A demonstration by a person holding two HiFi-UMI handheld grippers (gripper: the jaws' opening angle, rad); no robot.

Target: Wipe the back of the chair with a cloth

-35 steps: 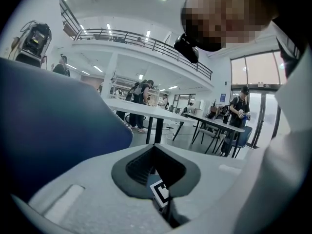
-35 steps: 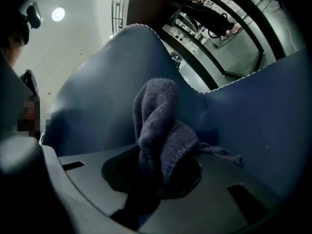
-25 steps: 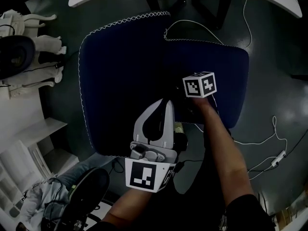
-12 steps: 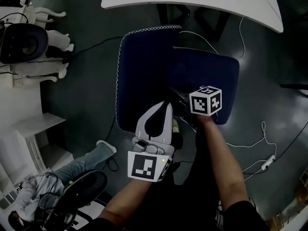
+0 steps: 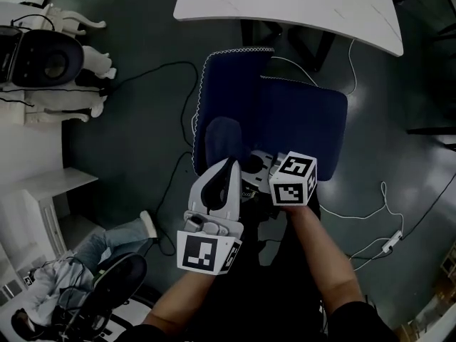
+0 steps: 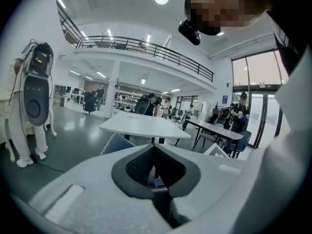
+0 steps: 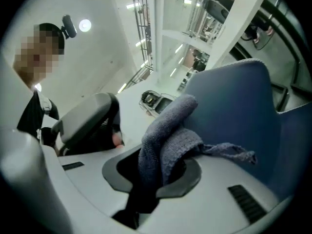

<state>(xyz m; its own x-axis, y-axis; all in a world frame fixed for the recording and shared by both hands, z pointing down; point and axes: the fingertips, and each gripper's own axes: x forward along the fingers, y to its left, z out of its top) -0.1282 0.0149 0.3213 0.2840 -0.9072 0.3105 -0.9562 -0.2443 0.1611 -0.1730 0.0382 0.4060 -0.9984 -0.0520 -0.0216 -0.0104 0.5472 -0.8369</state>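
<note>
Two grippers are in my hands. In the head view the white table (image 5: pixel 285 6) lies at 12 o'clock, and the blue chair (image 5: pixel 303 120) sits partly under its near edge. My left gripper (image 6: pixel 155 149) has its jaws closed together on nothing. My right gripper (image 7: pixel 161 160) is clamped on the grey-blue cloth (image 7: pixel 168 130), which is bunched up, with the chair's back behind it at 2 o'clock.

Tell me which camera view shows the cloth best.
The right gripper view: the cloth fills the middle, bunched in the shut right gripper, beside the blue chair back. In the head view I cannot make it out; the left gripper view shows none of it.
</note>
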